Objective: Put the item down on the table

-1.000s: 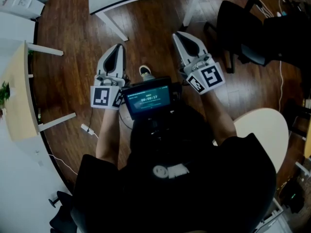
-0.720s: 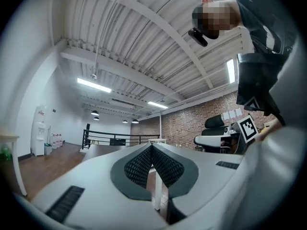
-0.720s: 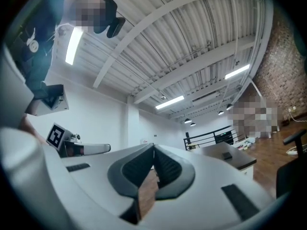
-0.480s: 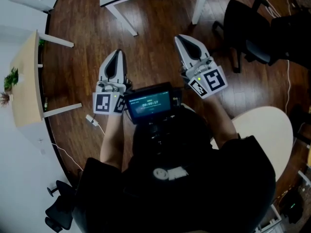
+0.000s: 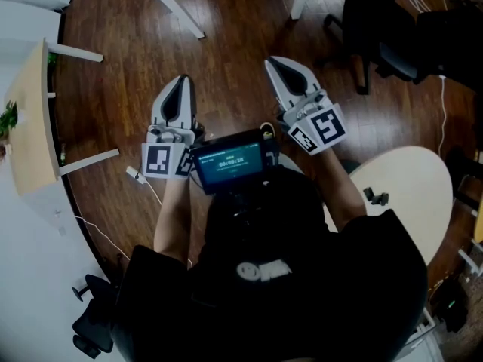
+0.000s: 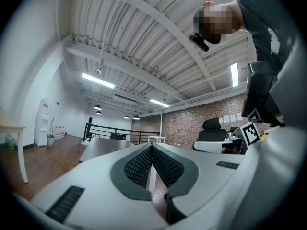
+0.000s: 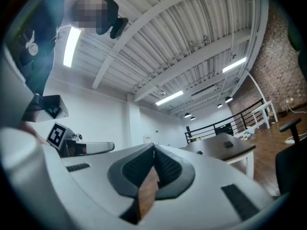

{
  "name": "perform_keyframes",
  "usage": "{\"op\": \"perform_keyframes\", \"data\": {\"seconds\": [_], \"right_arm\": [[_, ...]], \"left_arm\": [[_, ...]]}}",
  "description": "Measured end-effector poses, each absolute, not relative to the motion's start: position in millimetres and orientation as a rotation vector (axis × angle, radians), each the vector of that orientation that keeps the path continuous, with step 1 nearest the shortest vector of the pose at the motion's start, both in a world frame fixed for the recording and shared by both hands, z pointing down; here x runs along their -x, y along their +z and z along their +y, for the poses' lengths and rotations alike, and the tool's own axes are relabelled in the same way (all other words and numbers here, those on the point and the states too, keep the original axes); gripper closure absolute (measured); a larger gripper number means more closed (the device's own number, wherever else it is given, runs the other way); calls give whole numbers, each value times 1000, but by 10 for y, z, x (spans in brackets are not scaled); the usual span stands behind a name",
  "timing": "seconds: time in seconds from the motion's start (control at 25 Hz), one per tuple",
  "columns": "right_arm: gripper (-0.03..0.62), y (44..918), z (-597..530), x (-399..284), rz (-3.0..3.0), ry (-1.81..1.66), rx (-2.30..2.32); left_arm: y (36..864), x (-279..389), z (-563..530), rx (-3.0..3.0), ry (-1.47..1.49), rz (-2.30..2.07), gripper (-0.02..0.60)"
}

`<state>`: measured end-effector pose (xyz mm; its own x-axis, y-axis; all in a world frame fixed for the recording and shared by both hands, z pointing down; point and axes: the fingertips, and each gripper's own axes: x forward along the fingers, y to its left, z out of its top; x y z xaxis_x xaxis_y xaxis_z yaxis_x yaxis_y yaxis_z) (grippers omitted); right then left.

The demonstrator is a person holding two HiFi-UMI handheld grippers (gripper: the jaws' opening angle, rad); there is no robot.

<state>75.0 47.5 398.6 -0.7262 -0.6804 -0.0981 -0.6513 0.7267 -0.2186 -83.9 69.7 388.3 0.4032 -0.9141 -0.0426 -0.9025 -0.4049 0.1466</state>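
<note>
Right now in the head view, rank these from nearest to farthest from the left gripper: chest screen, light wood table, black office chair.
1. Chest screen: right beside the left gripper, on its inner side.
2. Light wood table: out at the left edge.
3. Black office chair: upper right, beyond the right gripper.

Dark wood floor (image 5: 226, 44) carries a black office chair (image 5: 377, 21), a white table's legs (image 5: 177, 13) and a white cable (image 5: 139, 178). Round cream table (image 5: 415, 202), right: one small dark object (image 5: 375, 197). Light wooden table (image 5: 30, 127), left.
</note>
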Motion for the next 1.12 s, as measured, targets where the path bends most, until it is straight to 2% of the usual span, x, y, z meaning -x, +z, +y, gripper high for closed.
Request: {"op": "perform_keyframes", "data": {"seconds": [0.32, 0.64, 1.12], "right_arm": [[591, 3916, 1227, -419, 2764, -222, 1081], [591, 3657, 2683, -72, 2769, -144, 1121], [591, 3431, 3872, -95, 2768, -53, 1189]], "left_arm": [[3793, 1085, 1433, -2575, -227, -1638, 581], [3612, 1471, 2820, -2553, -326, -1612, 581], [3441, 1499, 3966, -2602, -402, -1569, 581]]}}
